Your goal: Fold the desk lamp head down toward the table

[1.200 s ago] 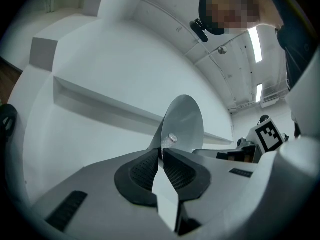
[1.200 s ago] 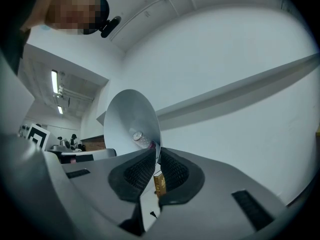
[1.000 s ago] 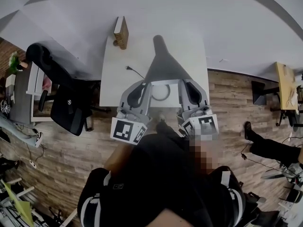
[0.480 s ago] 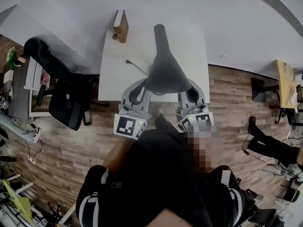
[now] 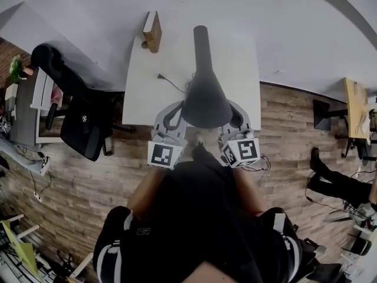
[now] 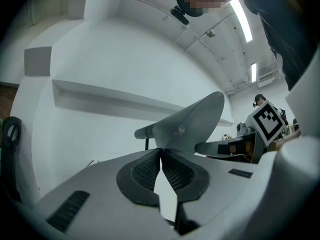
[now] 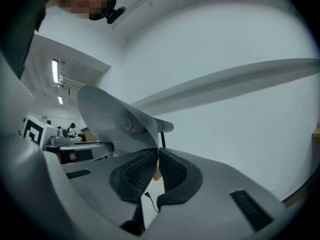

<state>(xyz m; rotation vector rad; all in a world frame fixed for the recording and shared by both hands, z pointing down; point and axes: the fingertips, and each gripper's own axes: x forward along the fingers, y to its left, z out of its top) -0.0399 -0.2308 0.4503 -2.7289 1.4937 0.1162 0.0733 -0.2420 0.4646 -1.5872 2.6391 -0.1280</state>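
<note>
Lamp head (image 5: 205, 102) hides left gripper (image 6: 161, 153) and right gripper (image 7: 158, 157) tips overhead.

Brown book (image 5: 152, 32), black office chair (image 5: 82, 128)

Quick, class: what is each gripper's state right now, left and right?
Left gripper: closed on the lamp head rim.
Right gripper: closed on the lamp head rim.
</note>
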